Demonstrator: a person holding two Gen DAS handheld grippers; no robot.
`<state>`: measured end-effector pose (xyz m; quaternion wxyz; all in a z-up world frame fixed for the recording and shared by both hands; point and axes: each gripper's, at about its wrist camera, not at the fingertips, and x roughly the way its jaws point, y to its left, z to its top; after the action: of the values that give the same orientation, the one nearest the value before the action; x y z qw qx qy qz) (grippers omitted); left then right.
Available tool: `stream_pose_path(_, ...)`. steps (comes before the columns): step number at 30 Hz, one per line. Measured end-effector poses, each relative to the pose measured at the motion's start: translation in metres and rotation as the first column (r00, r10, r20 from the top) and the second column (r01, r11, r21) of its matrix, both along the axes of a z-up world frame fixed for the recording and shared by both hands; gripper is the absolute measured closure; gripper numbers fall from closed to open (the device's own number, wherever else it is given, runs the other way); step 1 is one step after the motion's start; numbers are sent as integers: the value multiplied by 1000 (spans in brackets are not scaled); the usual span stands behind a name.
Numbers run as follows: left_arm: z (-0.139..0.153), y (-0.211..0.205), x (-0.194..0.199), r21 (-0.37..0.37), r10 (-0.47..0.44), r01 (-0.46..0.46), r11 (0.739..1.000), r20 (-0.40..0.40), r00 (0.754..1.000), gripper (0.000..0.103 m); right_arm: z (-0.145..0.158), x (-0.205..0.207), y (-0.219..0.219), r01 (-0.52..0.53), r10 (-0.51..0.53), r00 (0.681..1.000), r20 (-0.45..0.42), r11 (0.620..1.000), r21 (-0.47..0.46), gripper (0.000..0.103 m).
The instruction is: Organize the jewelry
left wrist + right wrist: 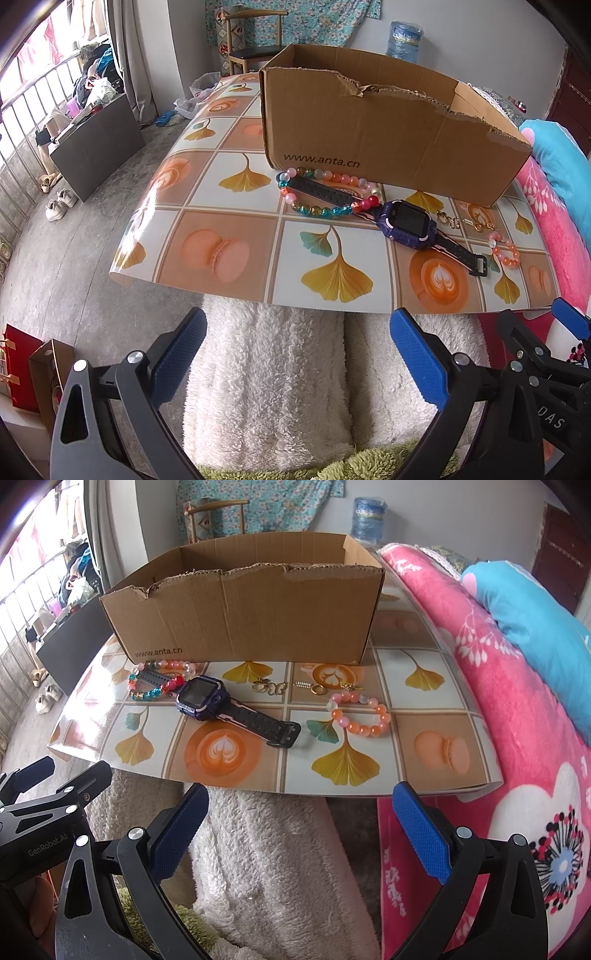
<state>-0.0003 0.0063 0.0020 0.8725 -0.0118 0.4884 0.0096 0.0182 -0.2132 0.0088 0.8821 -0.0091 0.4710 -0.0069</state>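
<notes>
A purple watch with a black strap lies on the patterned mat, in front of an open cardboard box. A multicoloured bead bracelet loops over the watch's far strap. An orange-pink bead bracelet and small gold pieces lie to the right. My left gripper and right gripper both stand open and empty, short of the mat's near edge, over a white fleece.
A pink flowered blanket with a blue pillow rises right of the mat. Grey floor, shoes, a dark panel and a railing lie to the left. A chair and a water bottle stand behind the box.
</notes>
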Motion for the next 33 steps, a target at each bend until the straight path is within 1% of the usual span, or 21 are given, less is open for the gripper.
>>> stream_pose_path(11,3,4,1,-12,2,-2,1000,8,1000,5,5,1,3,14,-14,1000,4,1000,-28,7)
stream_pose_path(19,5,4,10,-17,2,-2,1000,7,1000,5,7,6,5,12,-12,1000,6,999,-46,7)
stream_pose_path(33,8,4,29,-12,2,-2,1000,8,1000,5,14,29,9,12,-12,1000,3,997,-79,7)
